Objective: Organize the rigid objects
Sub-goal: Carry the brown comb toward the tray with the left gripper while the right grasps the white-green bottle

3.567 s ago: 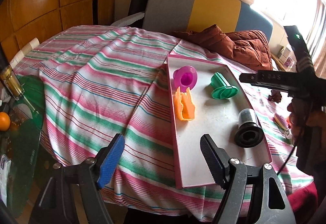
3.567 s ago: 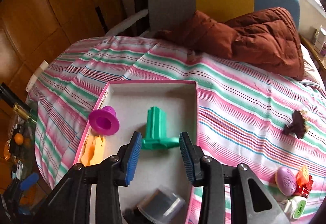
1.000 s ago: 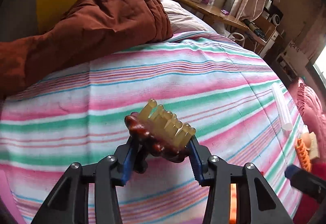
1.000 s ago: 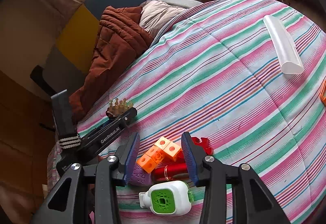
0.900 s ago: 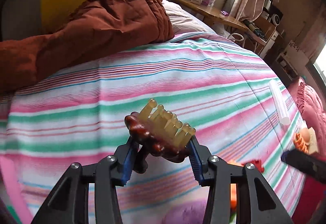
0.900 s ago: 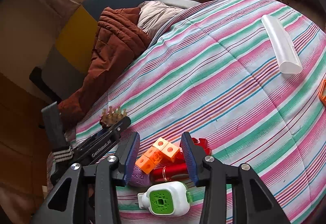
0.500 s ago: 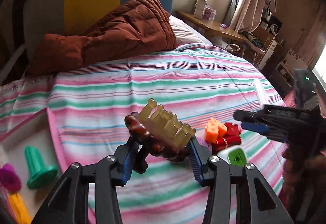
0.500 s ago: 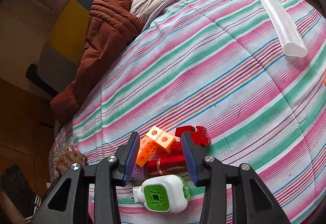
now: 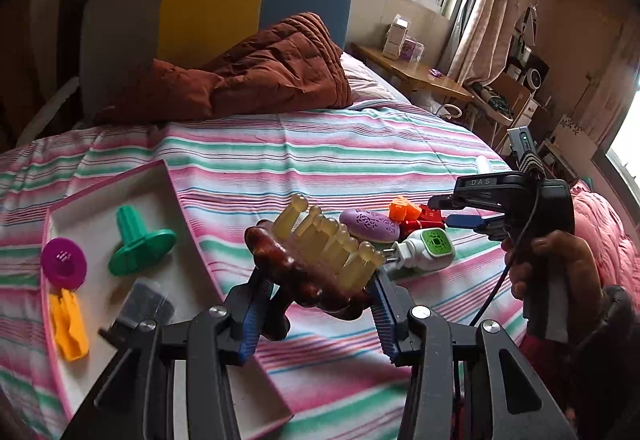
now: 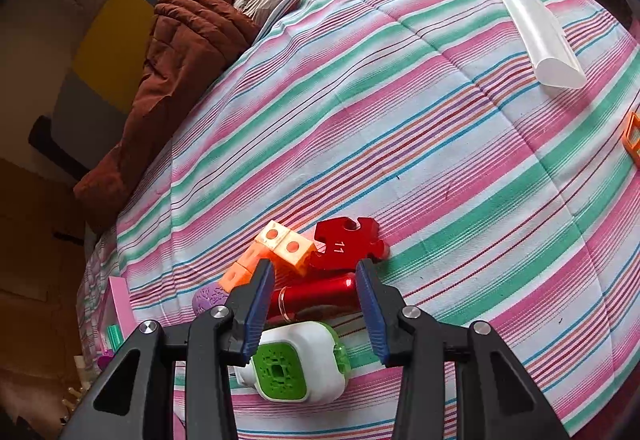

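Note:
My left gripper [image 9: 318, 292] is shut on a brown hair claw clip [image 9: 316, 260] with yellowish teeth, held in the air just right of the pink-rimmed white tray [image 9: 88, 212]. The tray holds a green piece [image 9: 140, 244], a magenta piece [image 9: 64, 262], an orange clip [image 9: 68, 324] and a dark cylinder [image 9: 144, 306]. My right gripper [image 10: 314, 280] hangs open just above a pile on the bed. A red tube [image 10: 316, 294] shows under its gap, with orange cubes [image 10: 286, 246], a red puzzle piece [image 10: 348, 240], a white-and-green plug [image 10: 296, 364] and a purple oval [image 9: 370, 226] around it.
A brown quilted blanket [image 9: 260, 76] lies bunched at the head of the striped bed. A translucent white tube [image 10: 536, 36] and an orange item [image 10: 632, 136] lie far right. A hand [image 9: 548, 268] holds the right gripper [image 9: 442, 211]. A wooden desk [image 9: 416, 72] stands beyond the bed.
My left gripper has swung back and up with the claw clip, so the tray and the pile have come into its view. The right gripper has kept its place over the pile.

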`<move>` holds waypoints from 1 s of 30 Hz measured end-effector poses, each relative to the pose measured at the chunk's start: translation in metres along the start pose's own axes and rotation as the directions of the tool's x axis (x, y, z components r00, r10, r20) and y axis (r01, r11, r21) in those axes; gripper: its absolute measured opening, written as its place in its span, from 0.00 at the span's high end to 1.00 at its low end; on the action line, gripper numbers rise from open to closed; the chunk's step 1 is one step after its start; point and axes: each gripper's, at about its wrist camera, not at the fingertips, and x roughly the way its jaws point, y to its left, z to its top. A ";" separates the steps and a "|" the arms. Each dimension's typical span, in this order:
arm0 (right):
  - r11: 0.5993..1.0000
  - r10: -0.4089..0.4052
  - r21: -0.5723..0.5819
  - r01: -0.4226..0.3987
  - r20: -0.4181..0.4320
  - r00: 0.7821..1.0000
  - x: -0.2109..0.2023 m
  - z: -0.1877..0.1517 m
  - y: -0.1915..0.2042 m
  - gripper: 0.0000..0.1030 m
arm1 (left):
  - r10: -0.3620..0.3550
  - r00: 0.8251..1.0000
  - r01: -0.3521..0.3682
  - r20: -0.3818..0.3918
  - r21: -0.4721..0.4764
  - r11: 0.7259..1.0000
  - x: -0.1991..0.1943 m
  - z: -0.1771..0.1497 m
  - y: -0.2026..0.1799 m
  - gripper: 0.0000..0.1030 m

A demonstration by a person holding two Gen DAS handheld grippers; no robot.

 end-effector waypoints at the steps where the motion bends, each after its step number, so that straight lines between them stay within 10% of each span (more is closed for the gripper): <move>1: 1.000 -0.007 -0.010 0.007 0.008 1.000 -0.002 -0.003 0.002 0.59 | 0.004 1.000 -0.004 0.006 -0.003 1.000 -0.005 -0.003 0.003 0.54; 8: 0.997 -0.039 -0.075 0.036 -0.036 0.999 0.002 -0.029 0.017 0.56 | 0.004 1.000 -0.003 0.022 -0.053 0.999 -0.027 -0.021 0.023 0.54; 18: 0.957 0.081 -0.251 -0.145 -0.249 0.965 0.001 -0.086 0.061 0.53 | 0.030 0.999 -0.025 0.031 -0.132 0.991 -0.050 -0.049 0.055 0.54; 30: 0.789 -0.127 -0.612 0.045 -0.092 0.988 -0.011 -0.092 0.091 0.35 | 0.086 0.995 -0.074 0.042 -0.238 0.968 -0.074 -0.077 0.098 0.54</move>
